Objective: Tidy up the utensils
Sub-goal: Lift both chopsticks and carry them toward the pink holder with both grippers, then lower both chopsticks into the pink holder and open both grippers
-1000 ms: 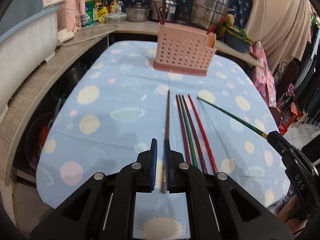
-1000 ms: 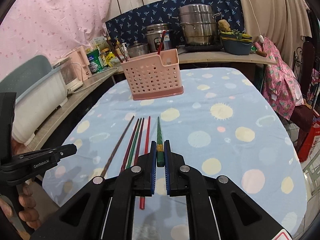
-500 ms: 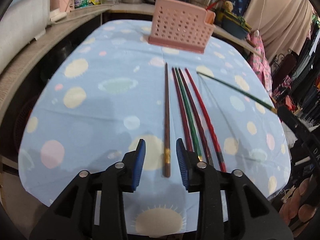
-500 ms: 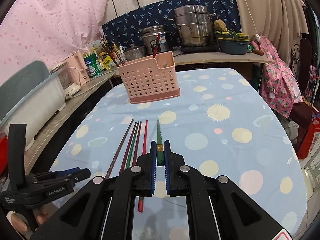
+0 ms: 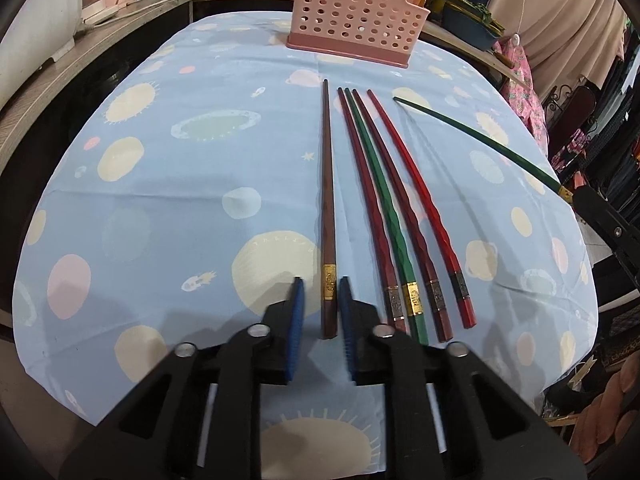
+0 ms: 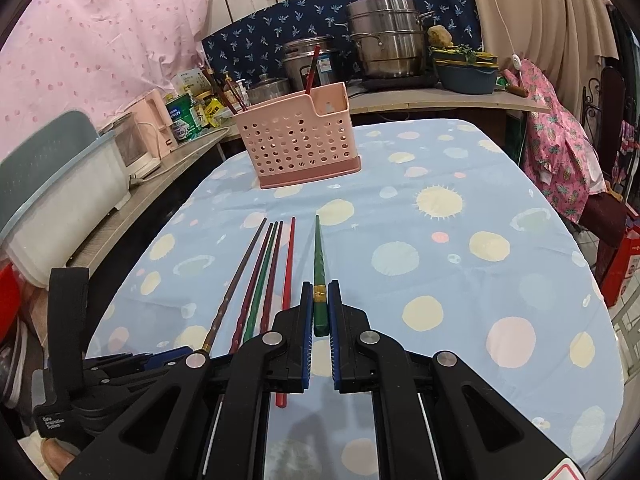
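**Inspector:** Status of left tool (image 5: 320, 300): released, jaws apart, straddling the butt end of the brown chopstick (image 5: 327, 216) without touching it. That stick lies flat on the bench (image 5: 160, 200), running straight ahead of the tool.

**Clerk:** And the right tool (image 6: 320, 304)?

**Inspector:** Clenched on the green chopstick (image 6: 319, 264) at its thick end, just behind the gold band. Tip points forward toward the pink utensil basket (image 6: 298, 144), and in the left wrist view the stick appears lifted clear of the cloth, casting a shadow.

**Clerk:** Progress?

**Inspector:** Early, by my judgement. The basket, well ahead of both tools, already holds several sticks: a red one in the small compartment, darker ones at the far left. Four more chopsticks (image 5: 394, 216) lie side by side just right of the brown one: two dark red, one green, one bright red. With the brown and the held green, six remain outside the basket.

**Clerk:** Condition of the pieces?

**Inspector:** Slender, tapered and lacquered, with faceted or twisted grips and a metal band near each butt. Likely slippery; a grip on the faceted section seems advisable.
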A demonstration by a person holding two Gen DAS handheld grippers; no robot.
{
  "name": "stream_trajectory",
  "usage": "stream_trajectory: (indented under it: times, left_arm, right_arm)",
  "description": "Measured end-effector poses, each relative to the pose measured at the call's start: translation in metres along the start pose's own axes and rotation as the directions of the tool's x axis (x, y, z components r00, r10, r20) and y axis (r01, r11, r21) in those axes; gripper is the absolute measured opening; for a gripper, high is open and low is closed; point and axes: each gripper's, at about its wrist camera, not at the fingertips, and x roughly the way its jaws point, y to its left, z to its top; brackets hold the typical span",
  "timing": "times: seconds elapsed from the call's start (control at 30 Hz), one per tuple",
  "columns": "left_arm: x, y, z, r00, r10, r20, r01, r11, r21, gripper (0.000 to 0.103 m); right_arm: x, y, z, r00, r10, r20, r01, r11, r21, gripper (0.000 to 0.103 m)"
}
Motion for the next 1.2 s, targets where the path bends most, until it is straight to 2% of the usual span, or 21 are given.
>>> stream_trajectory:
  times: [0.2, 0.47, 0.73, 0.93, 1.2]
  left_arm:
    - [-0.007, -0.001, 0.004, 1.0, -0.001, 0.01, 0.001, 1.0, 0.005, 0.007]
    - [-0.057, 0.005, 0.04, 0.99, 0.001, 0.139, 0.002, 1.0, -0.019, 0.007]
    - [-0.102, 0.006, 0.101, 0.96, 0.02, 0.279, -0.015, 1.0, -0.021, 0.007]
    - [-0.117, 0.002, 0.145, 0.936, 0.034, 0.35, -0.027, 0.999, -0.026, 0.007]
    - [-0.13, -0.008, 0.202, 0.907, 0.028, 0.42, -0.018, 0.999, -0.029, 0.007]
  right_arm:
    - [0.0, 0.002, 0.002, 1.0, 0.0, 0.001, 0.0, 1.0, -0.007, 0.007]
    - [-0.008, 0.003, 0.025, 0.999, -0.001, 0.05, 0.002, 1.0, -0.022, 0.007]
    - [-0.015, 0.003, 0.075, 0.99, 0.032, 0.138, -0.031, 0.999, -0.013, 0.007]
    - [-0.012, 0.004, 0.11, 0.983, 0.045, 0.179, -0.042, 0.999, -0.016, 0.007]
    - [-0.001, -0.001, 0.156, 0.97, 0.093, 0.225, -0.104, 0.994, 0.036, 0.007]
